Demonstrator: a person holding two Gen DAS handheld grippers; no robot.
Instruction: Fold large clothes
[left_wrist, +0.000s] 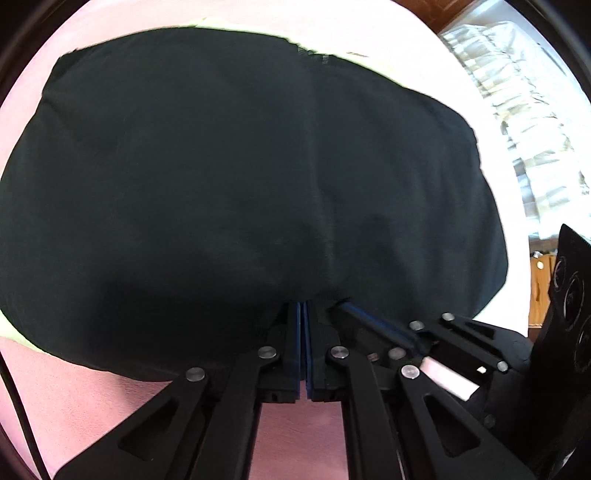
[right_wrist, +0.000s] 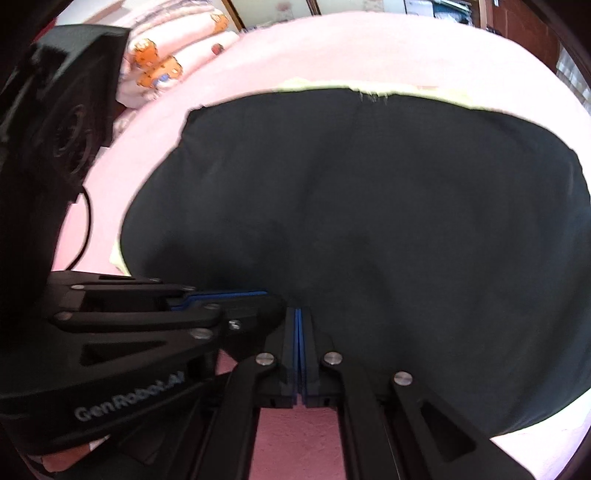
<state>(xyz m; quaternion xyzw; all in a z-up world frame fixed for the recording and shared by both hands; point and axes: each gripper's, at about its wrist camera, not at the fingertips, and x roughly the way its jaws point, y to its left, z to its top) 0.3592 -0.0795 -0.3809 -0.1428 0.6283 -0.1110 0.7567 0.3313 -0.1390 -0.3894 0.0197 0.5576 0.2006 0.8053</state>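
A large black garment (left_wrist: 240, 177) lies spread on a pink bed cover (left_wrist: 92, 398), with a pale yellow-green edge showing along its far side. My left gripper (left_wrist: 300, 304) is shut on the garment's near edge. My right gripper (right_wrist: 298, 310) is shut on the same near edge of the garment (right_wrist: 388, 221), right beside the left one. In the left wrist view the right gripper (left_wrist: 341, 305) shows at the right; in the right wrist view the left gripper (right_wrist: 264, 293) comes in from the left.
A folded pink blanket with orange bear prints (right_wrist: 162, 62) lies at the bed's far left. White ruffled curtain fabric (left_wrist: 517, 122) hangs to the right. A black cable (right_wrist: 86, 221) runs over the pink cover. Wooden furniture (left_wrist: 539, 291) stands at the right.
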